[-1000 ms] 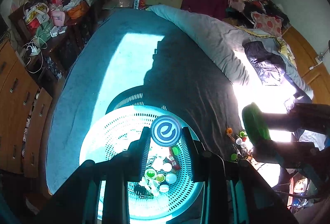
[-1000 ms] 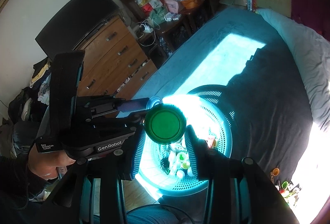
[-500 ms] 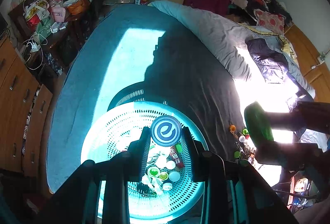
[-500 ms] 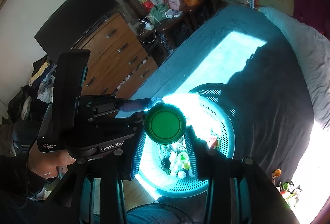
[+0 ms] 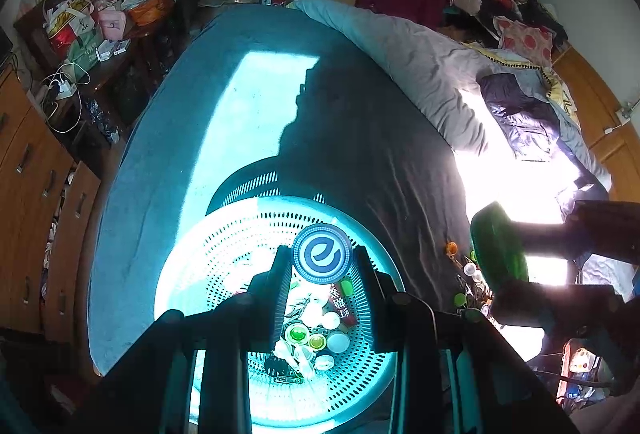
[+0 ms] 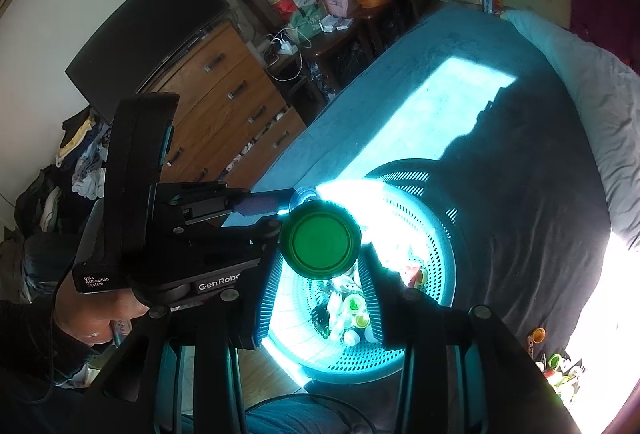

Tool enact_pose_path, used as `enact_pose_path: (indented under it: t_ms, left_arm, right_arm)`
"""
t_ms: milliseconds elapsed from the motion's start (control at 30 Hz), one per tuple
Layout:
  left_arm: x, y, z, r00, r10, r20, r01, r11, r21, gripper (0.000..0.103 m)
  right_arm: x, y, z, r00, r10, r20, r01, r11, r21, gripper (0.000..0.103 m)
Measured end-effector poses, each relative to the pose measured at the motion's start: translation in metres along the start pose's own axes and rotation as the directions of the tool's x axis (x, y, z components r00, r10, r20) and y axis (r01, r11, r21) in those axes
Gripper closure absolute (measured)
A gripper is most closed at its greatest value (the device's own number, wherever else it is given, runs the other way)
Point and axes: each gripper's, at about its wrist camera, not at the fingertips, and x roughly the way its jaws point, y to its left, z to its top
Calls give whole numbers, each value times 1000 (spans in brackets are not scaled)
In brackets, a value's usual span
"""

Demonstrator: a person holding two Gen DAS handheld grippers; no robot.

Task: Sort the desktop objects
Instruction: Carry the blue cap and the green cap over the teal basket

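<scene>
Bed (image 5: pixel 360 138) beyond basket (image 5: pixel 224 234) lies open; duvet (image 5: pixel 420 66) bounds it.

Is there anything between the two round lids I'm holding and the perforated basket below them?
Nothing visible. The blue round lid in the left gripper and green round lid in the right gripper hang above the open turquoise perforated basket.

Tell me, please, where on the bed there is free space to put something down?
Free: the teal sheet beyond the basket, bordered by the grey duvet. Crowded: the basket's middle and the small pile of caps at its right.
</scene>
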Motion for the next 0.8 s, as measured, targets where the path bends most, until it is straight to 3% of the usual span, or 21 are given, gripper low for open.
enact_pose_path:
  t_ms: [500,533,600,800]
  left_arm:
    - [9,1,-1,1000,10,-28,-10,1000,11,72]
    - [10,3,-2,999,34,-29,-34,999,4,70]
    - [10,9,-4,998,62,-24,-63,998,-25,55]
    - [6,22,-6,994,105,-10,-106,993,-49,55]
  right_arm:
    - [7,4,1,1000,9,-7,-9,1000,4,64]
    - [8,4,1,1000,10,-3,-10,1000,8,63]
    - [8,3,0,1000,11,2,-11,1000,16,59]
    - [7,7,-1,1000,11,11,-11,1000,0,58]
